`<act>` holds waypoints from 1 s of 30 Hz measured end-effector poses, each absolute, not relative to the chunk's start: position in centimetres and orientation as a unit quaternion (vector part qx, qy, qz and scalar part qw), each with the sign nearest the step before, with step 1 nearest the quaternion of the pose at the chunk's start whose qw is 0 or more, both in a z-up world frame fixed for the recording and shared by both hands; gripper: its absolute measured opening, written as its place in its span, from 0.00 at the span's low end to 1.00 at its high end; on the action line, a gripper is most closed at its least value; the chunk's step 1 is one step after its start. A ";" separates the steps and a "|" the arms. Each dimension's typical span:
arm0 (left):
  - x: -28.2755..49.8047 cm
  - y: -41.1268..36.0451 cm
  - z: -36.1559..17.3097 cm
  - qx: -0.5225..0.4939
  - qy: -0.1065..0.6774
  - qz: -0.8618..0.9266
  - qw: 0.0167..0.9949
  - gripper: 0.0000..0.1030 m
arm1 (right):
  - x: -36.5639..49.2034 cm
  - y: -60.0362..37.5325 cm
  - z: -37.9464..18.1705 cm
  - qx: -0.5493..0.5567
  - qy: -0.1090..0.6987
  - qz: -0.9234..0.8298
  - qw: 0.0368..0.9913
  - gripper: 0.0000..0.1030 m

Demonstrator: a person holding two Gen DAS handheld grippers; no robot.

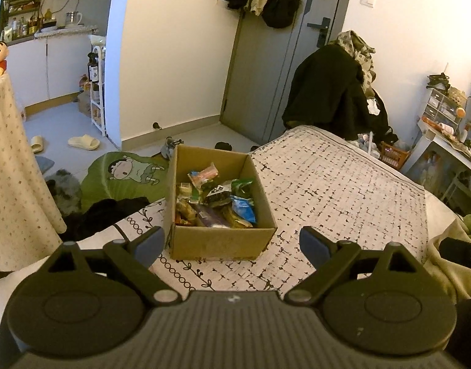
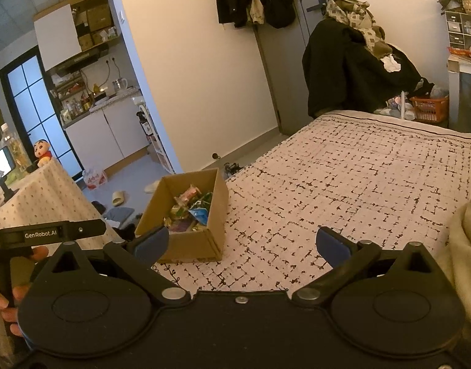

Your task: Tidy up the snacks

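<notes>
An open cardboard box (image 1: 218, 241) (image 2: 190, 250) stands near the left edge of the bed. Inside lie several snack packets (image 1: 215, 201) (image 2: 189, 210), among them a blue one, a green one and a pink one. My left gripper (image 1: 230, 243) hangs open just short of the box's near wall, nothing between its blue pads. Further right, my right gripper (image 2: 241, 243) is open and empty over the bedspread, with the box ahead of its left finger. In the right wrist view, a hand (image 2: 7, 301) holds the left gripper's black body at the left edge.
The patterned bedspread (image 1: 343, 190) (image 2: 358, 184) stretches to the right of the box. A cloth-covered table (image 1: 7, 166) (image 2: 41, 196) stands left of the bed. Slippers (image 1: 83, 142) and a green cartoon cushion (image 1: 124, 175) lie on the floor. Dark clothes (image 1: 327, 92) are piled beyond the bed.
</notes>
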State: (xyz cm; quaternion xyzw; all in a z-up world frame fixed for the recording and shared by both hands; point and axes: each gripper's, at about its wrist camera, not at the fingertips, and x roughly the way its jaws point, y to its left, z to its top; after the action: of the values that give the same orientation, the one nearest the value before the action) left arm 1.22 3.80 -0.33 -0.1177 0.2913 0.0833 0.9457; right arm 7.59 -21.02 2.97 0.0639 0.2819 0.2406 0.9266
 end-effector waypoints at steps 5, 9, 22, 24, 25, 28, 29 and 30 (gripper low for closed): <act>1.2 4.1 -0.3 -0.117 0.293 0.086 0.945 0.91 | 7.6 -20.9 2.9 0.063 0.282 0.242 0.926 1.00; 1.2 4.2 -0.3 -0.117 0.293 0.087 0.945 0.91 | 7.6 -20.9 2.9 0.063 0.283 0.240 0.926 1.00; 1.2 4.3 -0.4 -0.118 0.294 0.087 0.945 0.91 | 7.6 -20.4 2.8 0.046 0.287 0.237 0.927 1.00; 1.1 4.3 -0.4 -0.115 0.294 0.088 0.945 0.91 | 7.6 -20.2 2.7 0.039 0.291 0.234 0.927 1.00; 1.1 4.2 -0.5 -0.110 0.292 0.090 0.946 0.91 | 7.6 -20.1 2.7 0.035 0.291 0.233 0.927 1.00; 1.0 4.0 -0.4 -0.103 0.291 0.089 0.947 0.91 | 7.5 -19.8 2.7 0.026 0.292 0.232 0.928 1.00; 1.0 4.0 -0.4 -0.105 0.291 0.088 0.947 0.91 | 7.5 -19.7 2.7 0.022 0.292 0.230 0.928 1.00; 1.0 3.9 -0.4 -0.105 0.291 0.087 0.947 0.91 | 7.5 -19.6 2.7 0.018 0.293 0.228 0.929 1.00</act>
State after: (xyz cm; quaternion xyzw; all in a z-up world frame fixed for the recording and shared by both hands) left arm 0.98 3.93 -0.40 -0.1046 0.2914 0.0872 0.9468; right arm 7.47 -19.58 2.66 0.0181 0.2929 0.2276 0.9285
